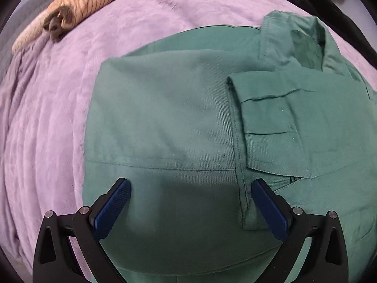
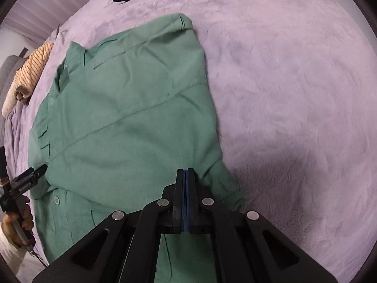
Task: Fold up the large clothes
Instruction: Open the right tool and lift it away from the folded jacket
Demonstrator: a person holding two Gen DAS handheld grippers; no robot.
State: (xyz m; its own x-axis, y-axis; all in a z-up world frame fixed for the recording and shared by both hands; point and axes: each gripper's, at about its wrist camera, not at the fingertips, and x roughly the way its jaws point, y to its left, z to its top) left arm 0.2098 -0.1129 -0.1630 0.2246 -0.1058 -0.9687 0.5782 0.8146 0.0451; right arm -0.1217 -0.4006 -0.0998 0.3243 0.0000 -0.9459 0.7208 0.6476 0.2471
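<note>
The green shirt (image 2: 127, 122) lies part-folded on the purple blanket (image 2: 294, 94). Right gripper (image 2: 186, 172) is fully closed, whether on cloth is unclear; left gripper (image 1: 190, 188) gapes empty, at nine o'clock in the right view. An uneven lift could undo the sleeve folds

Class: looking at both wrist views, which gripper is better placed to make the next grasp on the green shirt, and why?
Probably the left gripper: its jaws stand open, pointing down over the green shirt near a folded edge. The right gripper is shut with no cloth visible between its pads.
</note>
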